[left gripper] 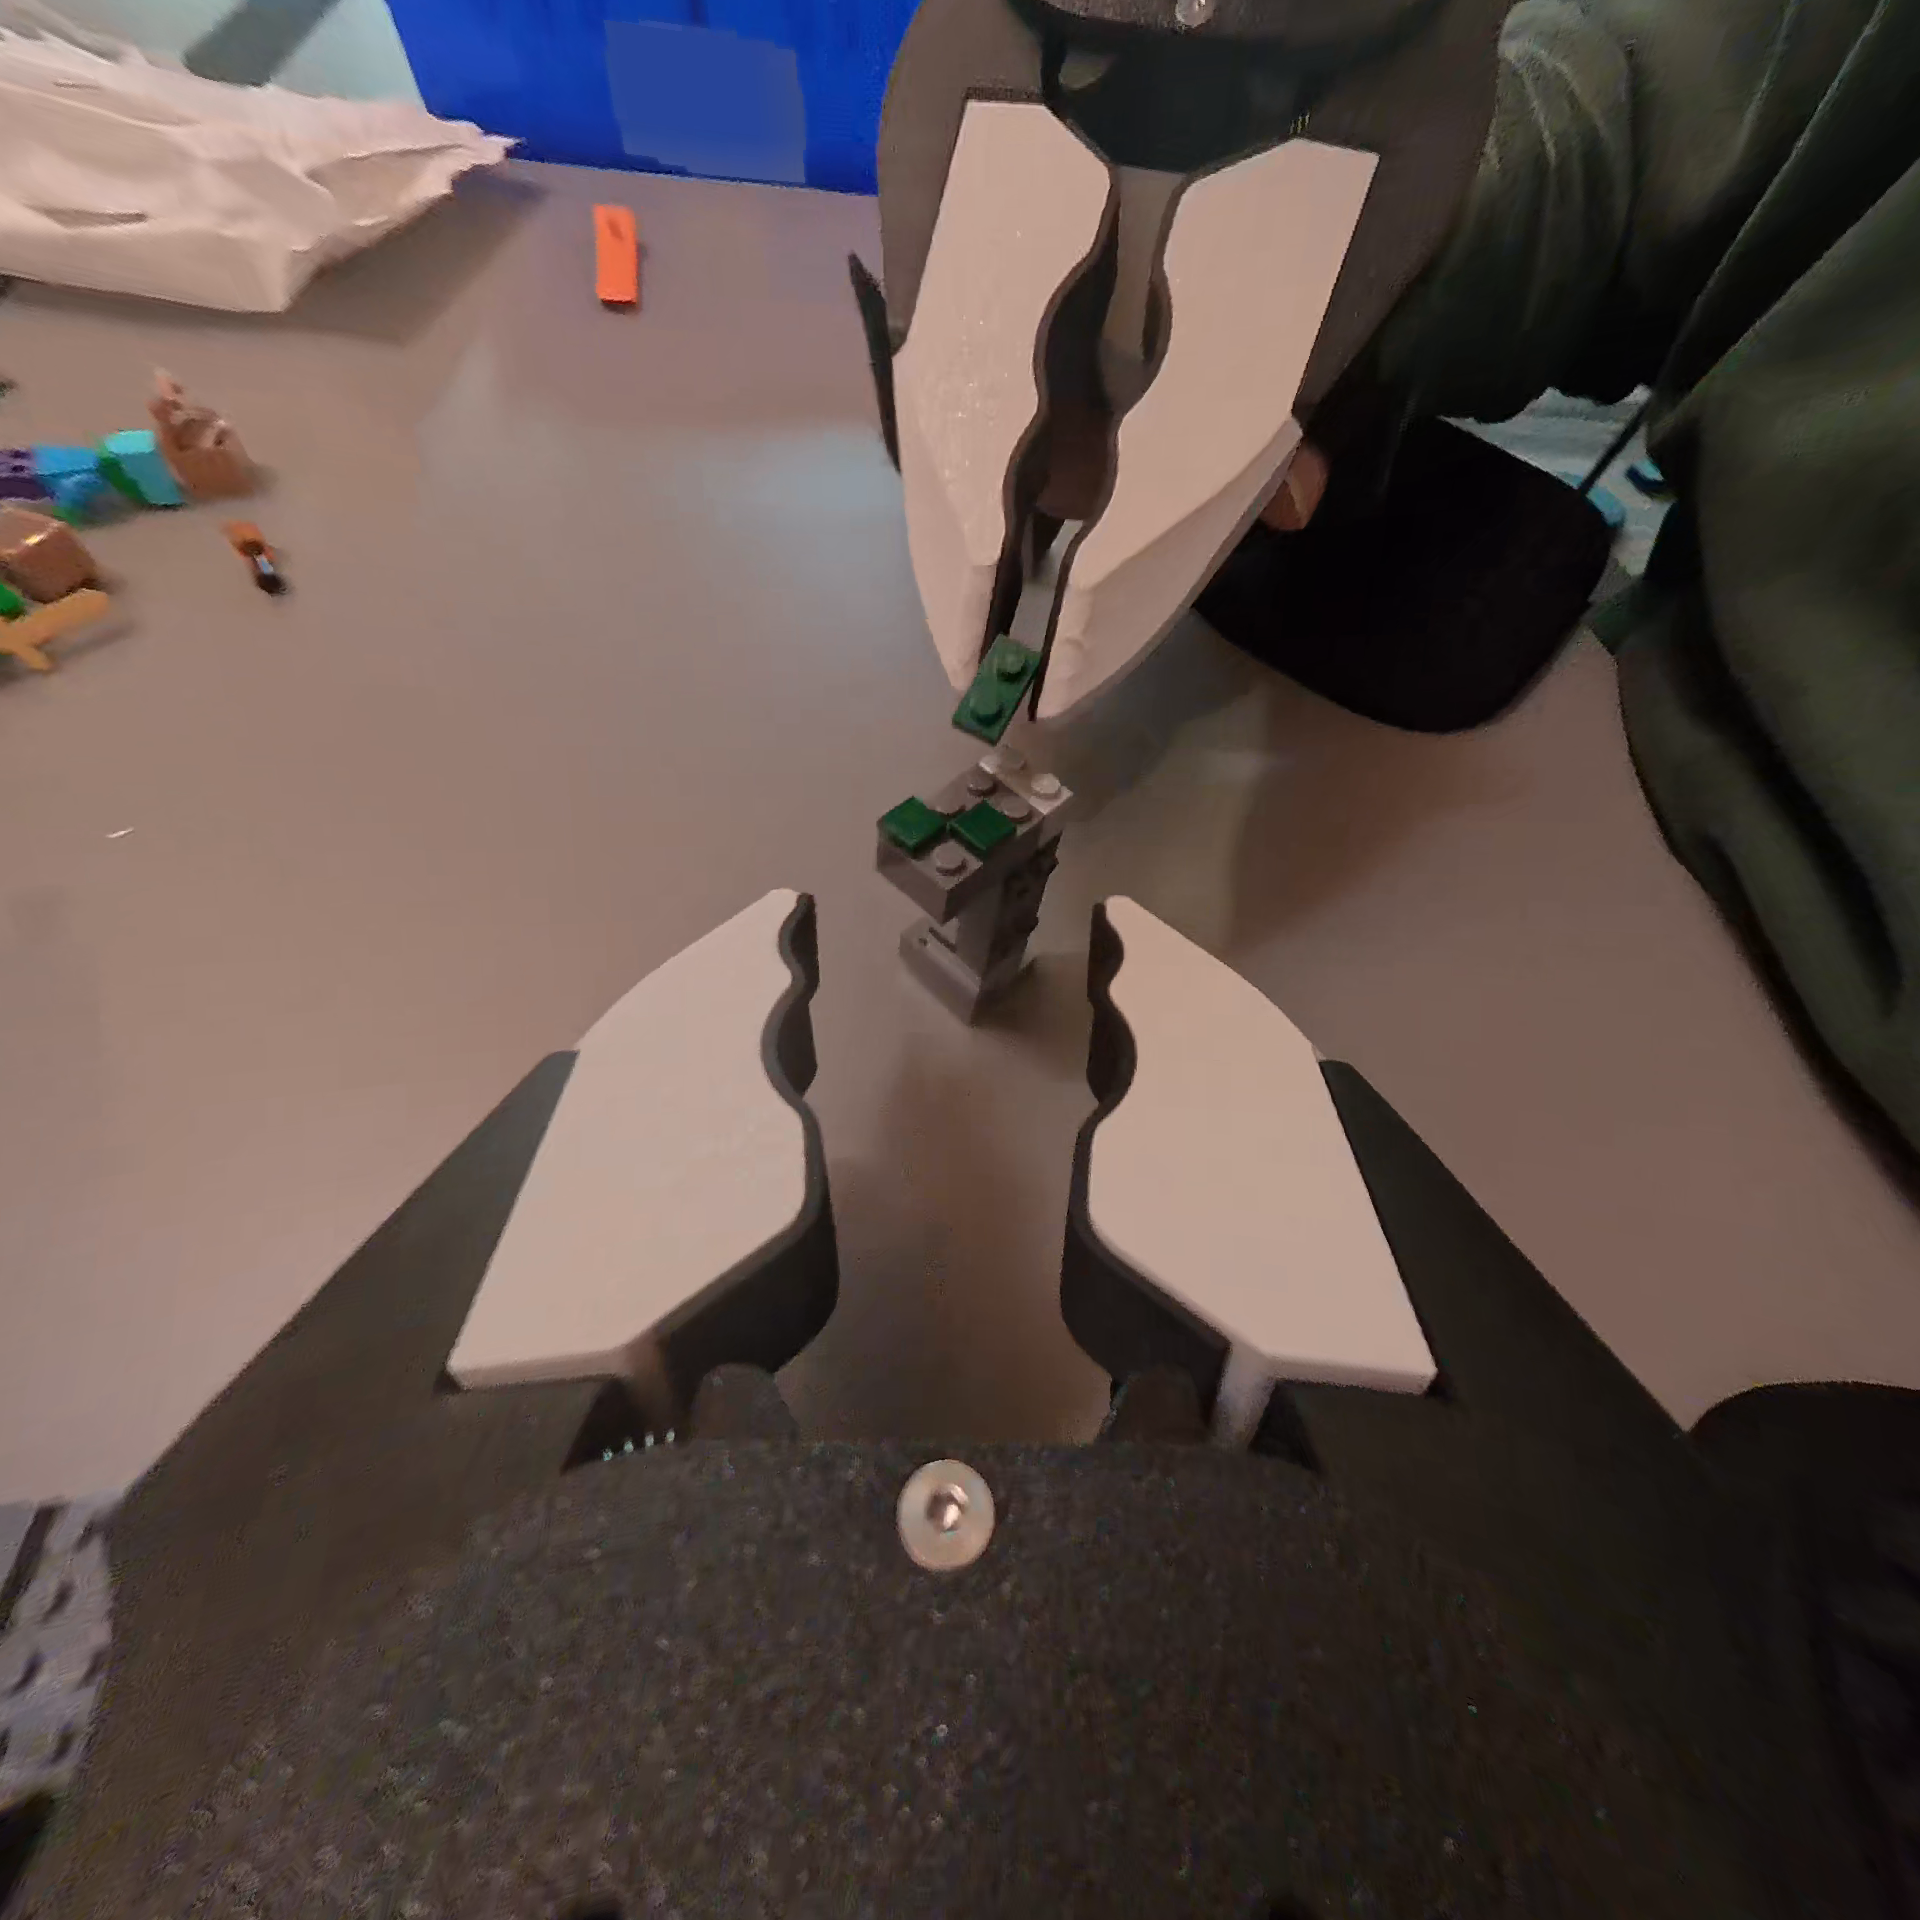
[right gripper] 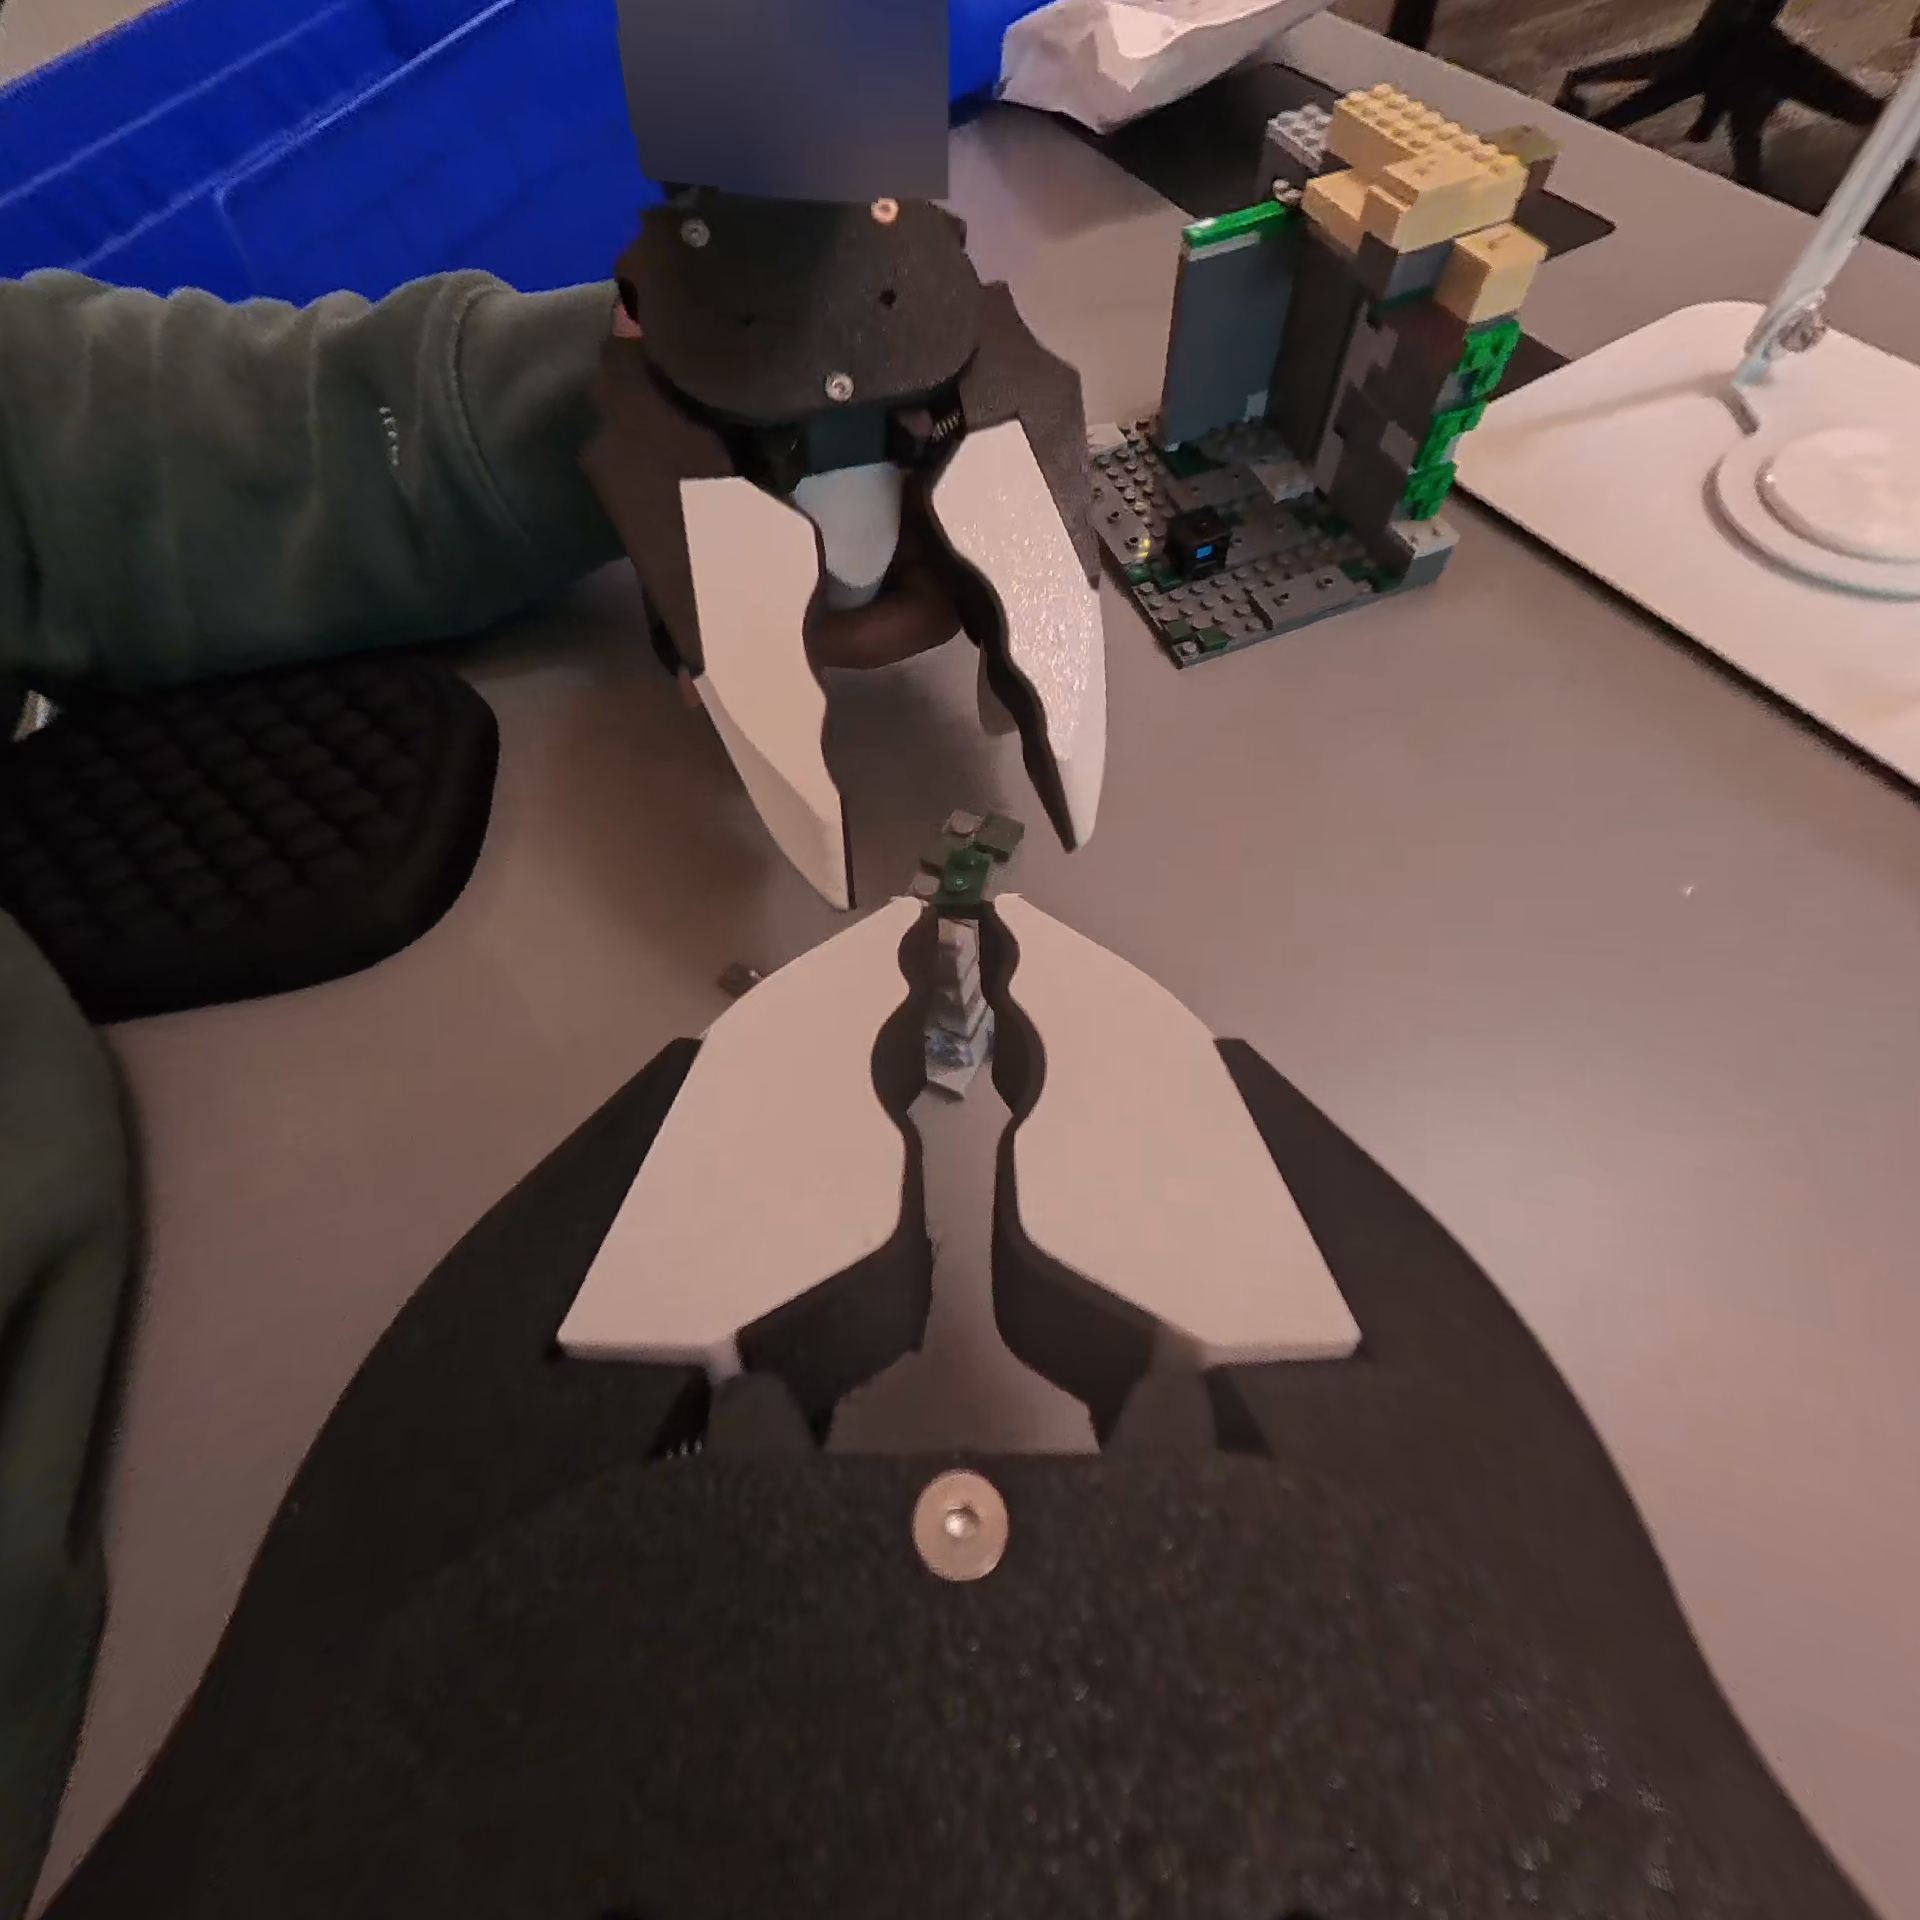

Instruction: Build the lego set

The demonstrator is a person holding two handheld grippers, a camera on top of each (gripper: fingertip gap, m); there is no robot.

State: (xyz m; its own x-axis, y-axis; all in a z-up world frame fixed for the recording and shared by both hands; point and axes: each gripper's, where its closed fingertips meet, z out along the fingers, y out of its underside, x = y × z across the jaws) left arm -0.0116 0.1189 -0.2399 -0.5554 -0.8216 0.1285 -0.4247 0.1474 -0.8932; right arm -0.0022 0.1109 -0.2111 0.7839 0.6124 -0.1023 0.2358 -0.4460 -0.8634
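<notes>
1. Two grippers meet over one small build. R gripper (left gripper: pixel 1013 681) has its jaws pinched on a dark green plate (left gripper: pixel 995 691), held tilted just above the grey sub-build (left gripper: pixel 977 883); plate and build look apart, gap small.
2. L gripper (left gripper: pixel 951 925) has jaws spread, nothing between them; its tips sit either side of the sub-build w/o touching as far as I can tell.
3. Sub-build stands upright on the grey table (left gripper: pixel 520 831): narrow grey stem, wider studded top w/ two green tiles (left gripper: pixel 945 826) already on.
4. Step in hand, my read: seating the green plate on the top studs, near the back edge.
5. Next move calls for: level the plate, line studs up, press straight down. Stem is thin, so it'll prob tip — L gripper should close on the stem first to brace.
6. Further out: big partly built model (right gripper: pixel 1340 416) on its baseplate well apart, loose pieces (left gripper: pixel 114 488) at table's far left, orange piece (left gripper: pixel 616 255), white bag (left gripper: pixel 208 197), blue bin (left gripper: pixel 644 83), black mesh pad (right gripper: pixel 229 821).
</notes>
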